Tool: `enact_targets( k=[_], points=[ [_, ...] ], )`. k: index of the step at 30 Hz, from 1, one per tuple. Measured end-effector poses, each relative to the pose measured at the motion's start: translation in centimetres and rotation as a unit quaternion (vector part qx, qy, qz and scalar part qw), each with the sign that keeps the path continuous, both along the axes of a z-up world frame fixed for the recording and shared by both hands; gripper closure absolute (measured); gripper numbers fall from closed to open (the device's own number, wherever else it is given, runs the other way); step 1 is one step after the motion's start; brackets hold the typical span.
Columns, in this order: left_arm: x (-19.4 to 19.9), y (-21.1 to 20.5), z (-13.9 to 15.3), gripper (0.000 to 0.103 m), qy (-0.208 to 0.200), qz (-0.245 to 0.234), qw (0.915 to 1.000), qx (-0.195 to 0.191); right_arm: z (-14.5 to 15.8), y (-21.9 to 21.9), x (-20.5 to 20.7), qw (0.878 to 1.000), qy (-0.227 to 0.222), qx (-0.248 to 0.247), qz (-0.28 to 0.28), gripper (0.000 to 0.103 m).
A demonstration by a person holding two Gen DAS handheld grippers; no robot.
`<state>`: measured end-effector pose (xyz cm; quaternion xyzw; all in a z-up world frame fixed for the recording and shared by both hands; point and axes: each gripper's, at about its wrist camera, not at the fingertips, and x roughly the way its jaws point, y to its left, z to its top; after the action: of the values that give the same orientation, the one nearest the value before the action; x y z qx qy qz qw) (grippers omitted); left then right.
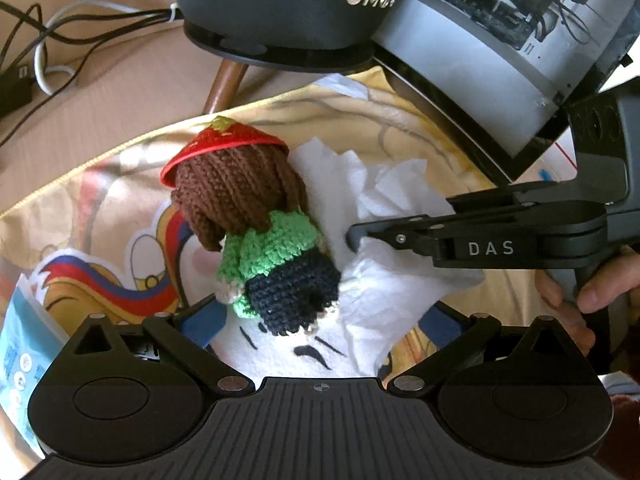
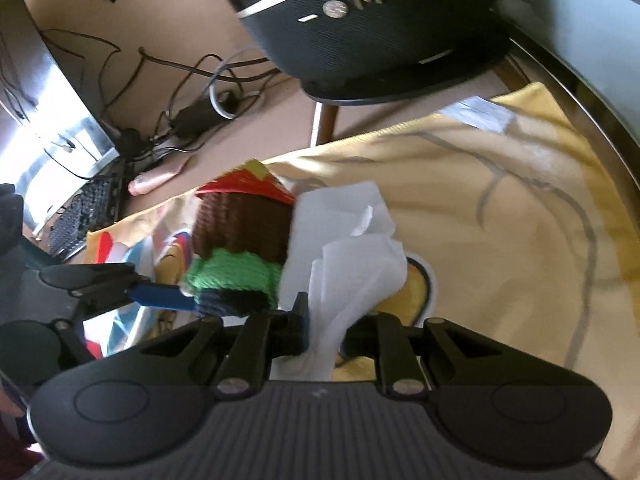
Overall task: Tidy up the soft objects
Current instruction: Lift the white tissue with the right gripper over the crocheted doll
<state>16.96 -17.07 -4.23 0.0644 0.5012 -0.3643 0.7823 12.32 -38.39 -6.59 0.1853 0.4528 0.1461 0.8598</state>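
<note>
Crochet doll (image 1: 256,224) is lying on a yellow cartoon-print cloth (image 1: 400,128). You only get the back of it, all brown yarn hair, so the face is hidden. The feet are pretty much lost too, tucked under the dark blue bottom end, and the right wrist view is too blurry to help. Its long axis runs far to near. The red hat (image 1: 236,140) is at the far end and tipped a bit left, then comes the green top, and the dark end points at the left wrist camera.

Touching its right side is a crumpled white tissue (image 1: 384,280), partly under the doll, so I can't see how far it goes.

Left tongs (image 1: 320,320) are spread wide, with a blue finger (image 1: 200,320) on each side of the doll's near end. From the right wrist camera one blue finger looks like it's against the dark end.

Right tongs (image 2: 328,316) come in from the right, narrow and pinched on the tissue. A hand (image 1: 580,300) grips the handle, cut off at the frame edge.

Further out there's a dark speaker (image 1: 288,0) on a stand, a tangle of cables (image 1: 60,40) on the tan bench (image 1: 120,80), a keyboard (image 2: 84,216) far left and a glass-sided computer case (image 1: 500,40) on the right.
</note>
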Motion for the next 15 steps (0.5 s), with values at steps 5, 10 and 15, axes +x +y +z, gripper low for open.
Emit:
enact_targets(
  k=[5,10,15],
  points=[
    [1.3,1.1,-0.4,0.000,0.022,0.067,0.9974,-0.016,0.5,-1.0,-1.0,1.000,-0.015,-0.001,-0.023,0.085],
    [3.5,1.9,0.0,0.000,0.025,0.158,0.9867,-0.028,1.6,-2.5,-2.8,0.996,-0.048,0.020,-0.069,0.085],
    [4.1,0.8,0.5,0.000,0.025,0.129,0.9896,-0.058,1.9,-3.5,-4.4,0.992,-0.064,0.040,-0.101,0.085]
  ],
)
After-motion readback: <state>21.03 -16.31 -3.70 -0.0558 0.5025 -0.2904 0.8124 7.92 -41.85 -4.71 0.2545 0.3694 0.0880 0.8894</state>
